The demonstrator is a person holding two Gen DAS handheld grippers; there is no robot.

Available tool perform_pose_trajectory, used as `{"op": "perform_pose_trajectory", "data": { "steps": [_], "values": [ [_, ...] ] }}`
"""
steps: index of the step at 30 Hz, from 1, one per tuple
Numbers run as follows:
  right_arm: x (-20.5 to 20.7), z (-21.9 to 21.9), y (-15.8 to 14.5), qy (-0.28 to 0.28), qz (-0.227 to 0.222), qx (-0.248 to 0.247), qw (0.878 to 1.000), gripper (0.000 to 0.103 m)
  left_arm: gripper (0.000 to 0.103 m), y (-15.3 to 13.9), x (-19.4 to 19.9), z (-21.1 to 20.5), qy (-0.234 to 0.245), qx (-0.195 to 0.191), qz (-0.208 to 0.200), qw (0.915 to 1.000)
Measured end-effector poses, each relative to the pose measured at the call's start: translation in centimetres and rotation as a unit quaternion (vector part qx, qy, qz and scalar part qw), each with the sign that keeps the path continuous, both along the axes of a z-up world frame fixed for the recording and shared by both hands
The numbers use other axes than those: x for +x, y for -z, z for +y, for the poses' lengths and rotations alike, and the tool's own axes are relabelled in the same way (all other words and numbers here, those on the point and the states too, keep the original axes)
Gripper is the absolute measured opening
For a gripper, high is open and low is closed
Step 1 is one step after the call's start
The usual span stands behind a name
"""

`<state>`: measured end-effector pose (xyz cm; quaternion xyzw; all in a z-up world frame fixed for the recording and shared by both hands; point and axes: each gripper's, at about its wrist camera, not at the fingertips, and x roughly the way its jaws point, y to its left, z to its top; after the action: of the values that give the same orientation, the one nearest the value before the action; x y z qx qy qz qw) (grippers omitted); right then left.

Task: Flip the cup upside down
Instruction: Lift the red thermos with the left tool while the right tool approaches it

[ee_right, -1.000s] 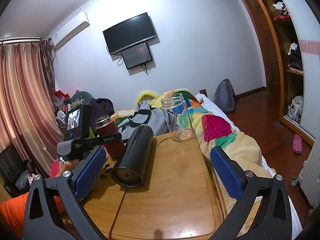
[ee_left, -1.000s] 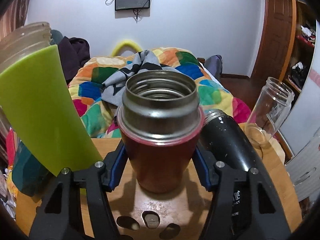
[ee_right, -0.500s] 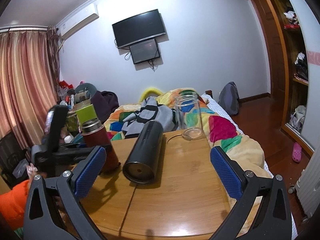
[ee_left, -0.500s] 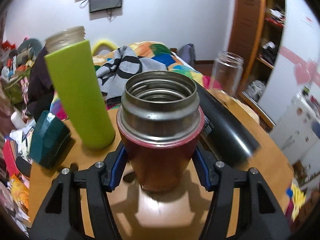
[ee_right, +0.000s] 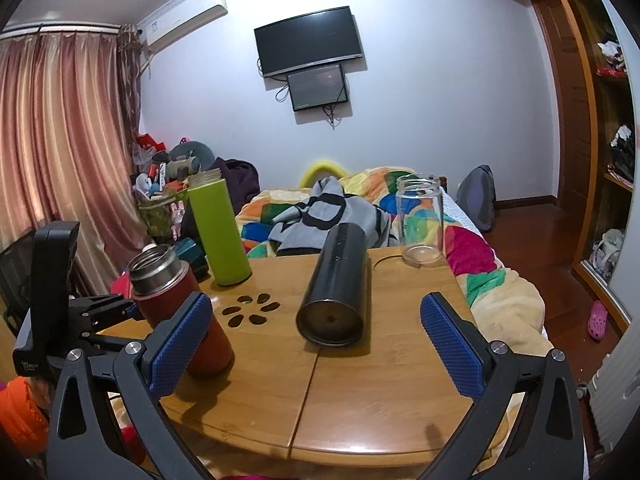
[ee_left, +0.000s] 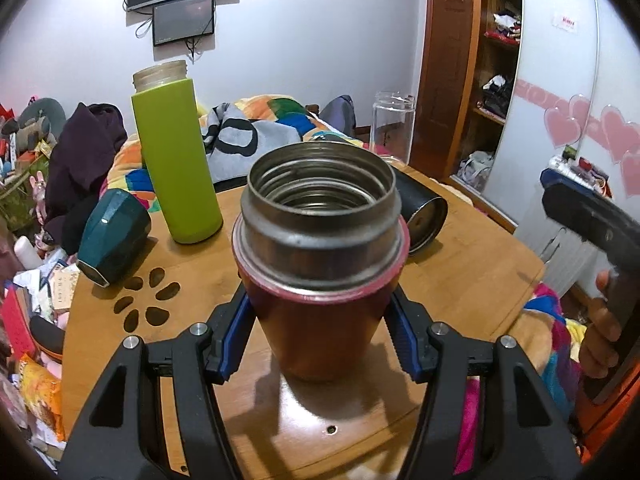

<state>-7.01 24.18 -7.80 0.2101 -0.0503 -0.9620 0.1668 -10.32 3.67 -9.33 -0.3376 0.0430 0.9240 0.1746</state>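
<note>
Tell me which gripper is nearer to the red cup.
Left. The left gripper has its fingers closed on the red cup from both sides. The right gripper is open over the table, the cup just behind its left finger.

The right gripper [ee_right: 316, 354] hangs over the near edge of a wooden table [ee_right: 384, 392], its blue-padded fingers [ee_right: 452, 350] spread wide with nothing between them. At the near left, the left gripper [ee_right: 120, 310] clamps a red cup [ee_right: 182, 310] that stands upright, its open steel mouth facing up. A black flask [ee_right: 336, 284] lies on its side at the table's middle, base toward the camera. A green bottle [ee_right: 218, 232] stands far left, a clear glass jar [ee_right: 420, 220] far right.
</note>
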Motion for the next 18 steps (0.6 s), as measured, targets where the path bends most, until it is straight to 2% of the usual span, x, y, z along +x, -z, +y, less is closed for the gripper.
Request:
{"op": "perform_pose_trajectory", "data": {
  "steps": [8,12,15,18],
  "values": [
    [-0.2,-1.6,1.2,-0.026,-0.018,0.008,0.999,0.103,0.061,0.1,0.9,-0.4,0.009,0.014,0.006,0.9998],
    [-0.6,-2.4,2.0,-0.037,-0.026,0.012,0.999,0.103,0.064,-0.2,2.1,-1.7,0.015,0.038,0.004,0.9992],
    [-0.8,-3.4,2.7,-0.053,-0.033,0.016,0.998,0.103,0.069,-0.5,3.7,-3.9,-0.001,0.059,0.014,0.9981],
    [-1.3,-5.0,3.7,-0.086,-0.041,0.015,0.995,0.103,0.069,-0.7,4.8,-6.1,-0.024,0.077,0.016,0.9966]
  ]
}}
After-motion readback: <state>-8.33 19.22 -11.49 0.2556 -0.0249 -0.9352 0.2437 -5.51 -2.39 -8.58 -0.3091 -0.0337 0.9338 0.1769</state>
